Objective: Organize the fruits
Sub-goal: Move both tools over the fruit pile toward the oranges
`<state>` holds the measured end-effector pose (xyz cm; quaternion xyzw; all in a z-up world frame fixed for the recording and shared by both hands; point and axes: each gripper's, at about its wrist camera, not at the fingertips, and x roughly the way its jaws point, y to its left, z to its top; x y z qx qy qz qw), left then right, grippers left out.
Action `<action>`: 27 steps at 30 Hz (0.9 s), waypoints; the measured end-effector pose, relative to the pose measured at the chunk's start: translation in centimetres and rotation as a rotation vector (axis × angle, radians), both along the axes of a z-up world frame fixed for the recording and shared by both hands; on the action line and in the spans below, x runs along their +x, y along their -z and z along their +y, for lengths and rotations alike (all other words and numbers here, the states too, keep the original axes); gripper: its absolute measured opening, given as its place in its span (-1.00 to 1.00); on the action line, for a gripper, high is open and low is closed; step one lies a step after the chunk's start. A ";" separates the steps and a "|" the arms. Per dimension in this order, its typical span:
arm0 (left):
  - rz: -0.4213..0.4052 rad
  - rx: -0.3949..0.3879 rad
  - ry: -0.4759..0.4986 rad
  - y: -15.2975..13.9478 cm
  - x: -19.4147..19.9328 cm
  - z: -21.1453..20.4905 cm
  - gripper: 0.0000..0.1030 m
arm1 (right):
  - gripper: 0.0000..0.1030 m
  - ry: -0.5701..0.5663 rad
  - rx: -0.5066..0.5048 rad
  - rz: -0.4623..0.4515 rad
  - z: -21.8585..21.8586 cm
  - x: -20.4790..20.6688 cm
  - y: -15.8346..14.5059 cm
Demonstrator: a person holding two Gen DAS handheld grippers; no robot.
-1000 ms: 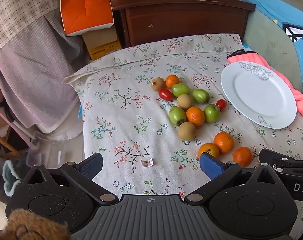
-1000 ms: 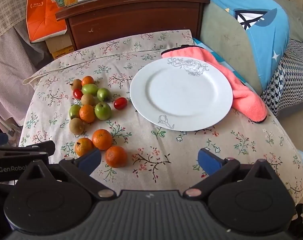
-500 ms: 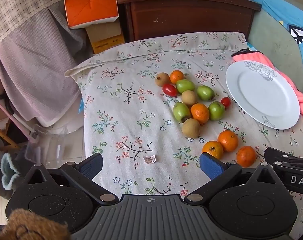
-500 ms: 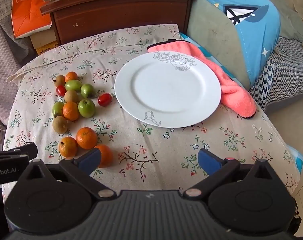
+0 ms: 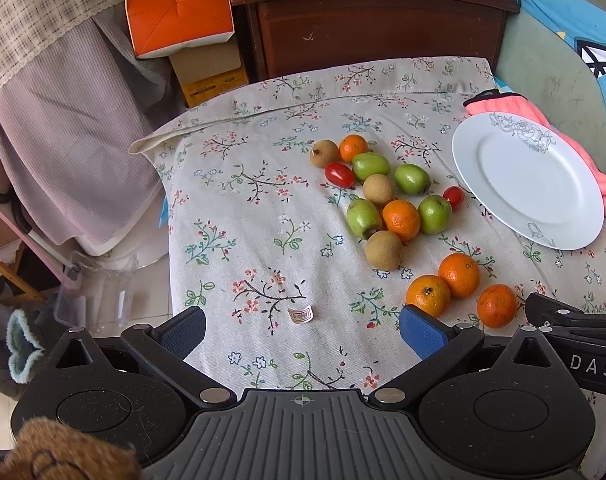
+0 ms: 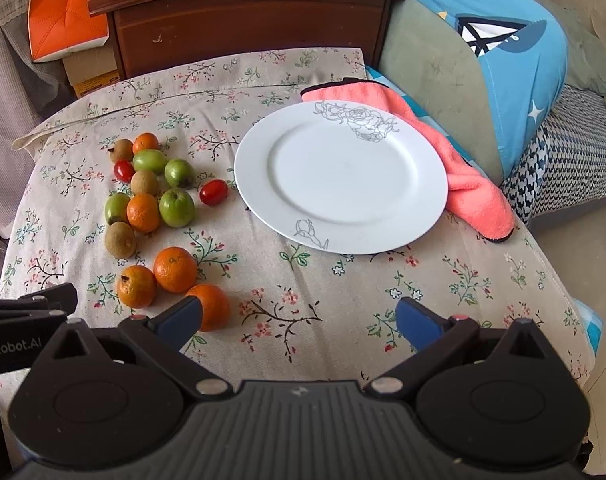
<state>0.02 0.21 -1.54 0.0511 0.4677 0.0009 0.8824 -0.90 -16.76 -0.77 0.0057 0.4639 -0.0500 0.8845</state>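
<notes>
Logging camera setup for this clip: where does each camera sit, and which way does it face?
Left wrist: sits on the left gripper, low at the near table edge, facing the cabinet across the fruit; shows its own open fingers and the other gripper's tip at right.
Right wrist: sits on the right gripper, further right, facing the plate; shows its open fingers and the left gripper's tip at left.
Shared: the fruit pile, plate, pink cloth, floral tablecloth and cabinet.
</notes>
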 end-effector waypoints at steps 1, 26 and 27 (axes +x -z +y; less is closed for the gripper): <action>0.000 0.001 0.000 0.0 0.0 0.0 1.00 | 0.98 0.000 -0.001 0.000 0.0 0.0 0.0; 0.006 0.008 -0.001 0.3 -0.1 0.0 0.99 | 0.98 -0.008 -0.022 -0.001 0.3 0.0 0.2; 0.006 0.008 -0.001 0.3 -0.1 0.0 0.99 | 0.98 -0.007 -0.022 -0.001 0.3 0.0 0.2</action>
